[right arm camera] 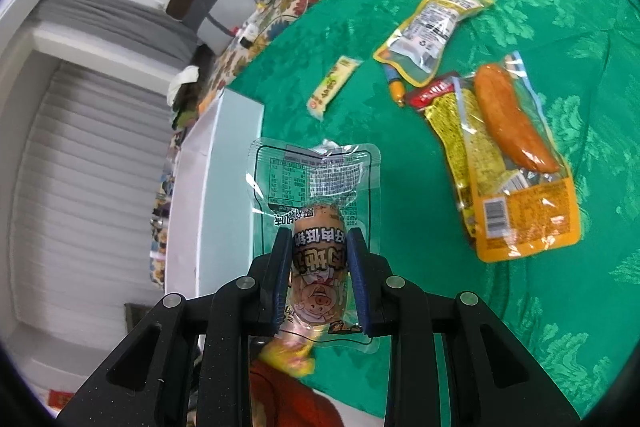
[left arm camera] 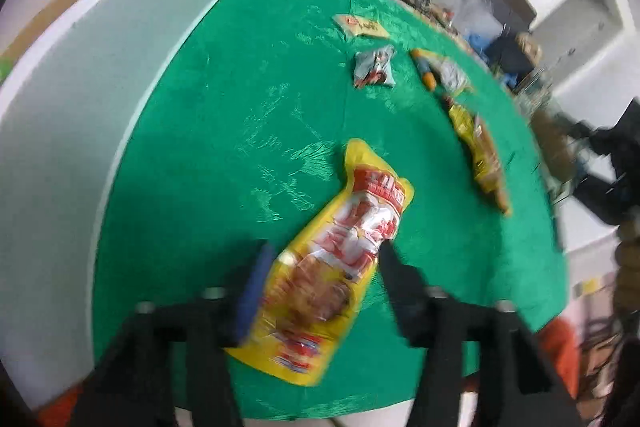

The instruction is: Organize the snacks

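Observation:
A yellow and red snack packet (left arm camera: 332,259) lies on the green tablecloth (left arm camera: 240,107), between the fingers of my left gripper (left arm camera: 324,255). The jaws stand open, one to each side of the packet, though blur softens the edges. My right gripper (right arm camera: 318,239) is shut on a clear-wrapped sausage packet (right arm camera: 316,187) with a pig drawing, held above the cloth beside the white box (right arm camera: 224,187). In the left wrist view the white box (left arm camera: 100,87) fills the left side.
More snacks lie on the cloth: a pale packet (left arm camera: 362,25), a silver packet (left arm camera: 374,67), an orange stick (left arm camera: 424,69) and yellow packets (left arm camera: 480,155). In the right wrist view I see a pale stick packet (right arm camera: 332,87), a yellow pouch (right arm camera: 434,35) and an orange meat pack (right arm camera: 516,155).

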Available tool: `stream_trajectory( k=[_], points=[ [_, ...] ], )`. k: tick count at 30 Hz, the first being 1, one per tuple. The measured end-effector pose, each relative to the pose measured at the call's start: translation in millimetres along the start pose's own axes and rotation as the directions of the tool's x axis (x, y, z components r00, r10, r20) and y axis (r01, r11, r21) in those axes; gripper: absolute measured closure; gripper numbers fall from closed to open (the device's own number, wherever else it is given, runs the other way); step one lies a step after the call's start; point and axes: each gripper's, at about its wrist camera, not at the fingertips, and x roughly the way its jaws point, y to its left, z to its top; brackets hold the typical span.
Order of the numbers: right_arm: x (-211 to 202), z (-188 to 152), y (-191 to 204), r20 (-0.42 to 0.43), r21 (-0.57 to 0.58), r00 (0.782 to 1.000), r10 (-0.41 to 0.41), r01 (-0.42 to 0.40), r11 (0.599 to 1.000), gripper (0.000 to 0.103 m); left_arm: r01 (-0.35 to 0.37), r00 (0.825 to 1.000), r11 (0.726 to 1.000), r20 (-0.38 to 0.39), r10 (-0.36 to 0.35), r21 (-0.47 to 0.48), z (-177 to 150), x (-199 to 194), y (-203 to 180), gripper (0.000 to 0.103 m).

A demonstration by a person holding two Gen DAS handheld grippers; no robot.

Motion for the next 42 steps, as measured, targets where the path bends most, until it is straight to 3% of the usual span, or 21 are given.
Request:
stream_trajectory(
  k=[4,5,7,8,9,10,11,13,16,17,19,23,26,29,32,35,36,38,39,40,42],
  points=[
    [-4.4,-3.7,-7.8,0.004,-0.004,1.000,0.007,-0.007,1.000,0.075,0.005,0.999,0.996,0.038,-0.008,0.091,0.0,-6.6,-19.0,0.006],
    [-4.0,-3.3,-10.7,0.006,-0.001,1.000,0.009,-0.008,1.000,0.075,-0.028,0.999,0.988,0.031,0.024,0.152,-0.3,-2.2,-27.9,0.005],
    [-4.8,-3.7,-14.5,0.007,0.006,1.000,0.014,-0.014,1.000,0.075,-0.157,0.987,0.935,0.020,0.159,0.319,-1.7,15.5,-47.9,0.005],
    [-3.6,-4.5,-16.2,0.008,0.007,1.000,0.016,-0.016,1.000,0.075,-0.259,0.963,0.874,0.039,0.267,0.410,-4.9,28.2,-56.6,0.006],
    [-4.9,-5.9,-16.2,0.008,0.006,1.000,0.020,-0.020,1.000,0.075,-0.307,0.946,0.839,0.047,0.321,0.450,-6.6,35.3,-59.6,0.012],
    [-5.4,-6.8,-16.3,0.007,0.004,1.000,0.026,-0.026,1.000,0.075,-0.317,0.940,0.818,0.043,0.339,0.480,-7.5,39.6,-60.9,0.031],
    [-6.4,-8.0,-15.9,0.007,0.002,1.000,0.030,-0.030,1.000,0.075,-0.274,0.956,0.840,0.039,0.291,0.468,-5.8,35.7,-59.5,0.054],
    [-7.1,-8.4,-15.7,0.008,0.000,0.999,0.039,-0.039,0.999,0.075,-0.233,0.964,0.879,-0.018,0.264,0.417,0.2,36.6,-52.7,0.064],
    [-8.1,-8.0,-17.0,0.013,0.011,0.998,0.056,-0.056,0.998,0.075,-0.168,0.983,0.929,-0.018,0.184,0.331,2.5,28.2,-41.0,0.064],
    [-7.5,-7.4,-17.7,0.013,0.017,0.998,0.066,-0.066,0.998,0.075,-0.118,0.992,0.958,-0.018,0.127,0.263,4.9,20.4,-33.4,0.064],
    [-5.8,-6.4,-16.4,0.011,0.031,0.996,0.092,-0.092,0.995,0.075,-0.039,0.999,0.985,0.004,0.039,0.166,8.2,4.4,-21.3,0.064],
    [0.5,-5.9,-2.4,-0.002,0.034,0.991,0.132,-0.132,0.991,0.075,0.116,0.987,0.993,0.110,-0.118,0.020,14.7,-48.7,-8.7,0.064],
    [10.6,-6.9,26.8,-0.025,0.014,0.983,0.182,-0.181,0.983,0.075,0.158,0.969,0.987,0.194,-0.153,-0.012,24.8,-94.2,1.7,0.064],
    [31.3,-11.2,81.4,-0.071,-0.038,0.966,0.250,-0.253,0.967,0.075,0.105,0.957,0.994,0.277,-0.091,-0.036,36.4,-142.8,32.3,0.064],
    [61.7,-20.4,146.4,-0.139,-0.096,0.939,0.316,-0.330,0.939,0.075,-0.049,0.938,0.995,0.338,0.077,-0.092,46.9,-182.9,80.7,0.064],
    [97.3,-33.2,202.5,-0.197,-0.161,0.923,0.332,-0.364,0.917,0.074,-0.199,0.904,0.967,0.352,0.244,-0.159,49.5,-204.0,124.8,0.059],
    [110.8,-39.2,220.5,-0.208,-0.189,0.921,0.328,-0.367,0.911,0.074,-0.270,0.883,0.945,0.344,0.319,-0.184,49.7,-206.8,139.5,0.054],
    [139.1,-51.6,246.8,-0.217,-0.215,0.911,0.351,-0.395,0.893,0.068,-0.390,0.839,0.891,0.310,0.447,-0.232,45.5,-209.7,164.0,0.038],
    [155.3,-57.1,255.2,-0.215,-0.219,0.916,0.339,-0.384,0.897,0.051,-0.427,0.821,0.868,0.294,0.490,-0.254,42.0,-209.4,175.4,0.026],
    [163.9,-60.5,256.9,-0.211,-0.218,0.923,0.323,-0.367,0.904,0.037,-0.437,0.813,0.859,0.291,0.504,-0.266,38.4,-208.2,181.1,0.022],
    [172.9,-62.7,251.0,-0.195,-0.207,0.931,0.309,-0.347,0.915,0.037,-0.428,0.813,0.855,0.289,0.506,-0.294,25.1,-208.5,187.0,0.021]
  ],
)
